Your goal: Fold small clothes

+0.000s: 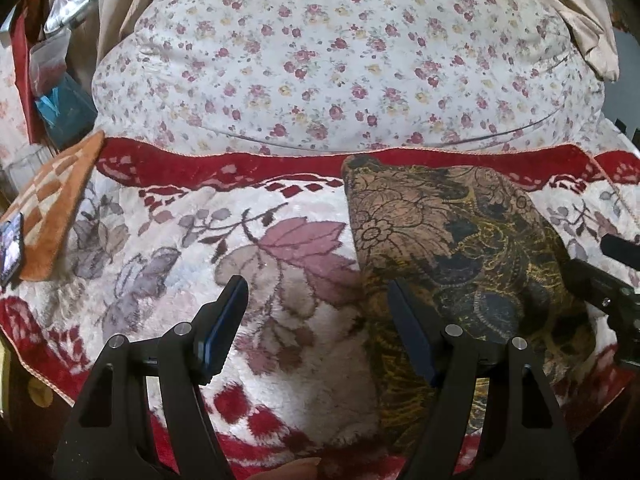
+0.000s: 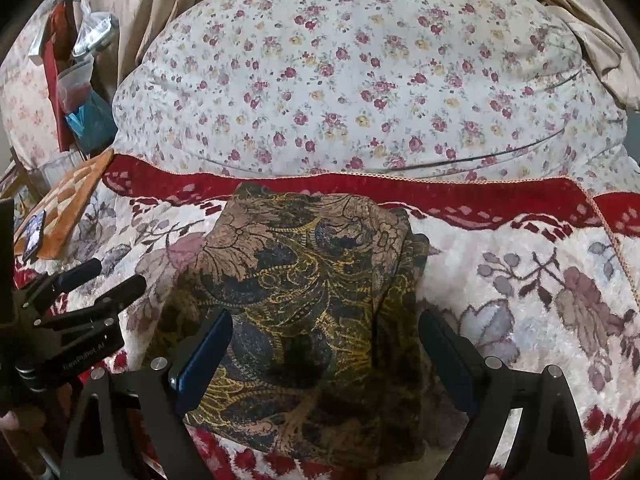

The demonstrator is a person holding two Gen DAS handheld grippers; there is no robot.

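Tools both stand wide with nothing held. The left tool (image 1: 316,316) hangs over the blanket (image 1: 168,248), just beside the folded cloth (image 1: 460,248). The right tool (image 2: 326,344) hangs right over that brown and gold cloth, which lies flat on the blanket. Behind it sits a big flowery pillow (image 2: 360,72).

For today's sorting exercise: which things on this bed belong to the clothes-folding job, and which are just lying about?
Part of the job:
patterned brown cloth
left gripper
right gripper

Just lying about:
flowered pillow
red and white blanket
orange checked mat
phone
plastic bags
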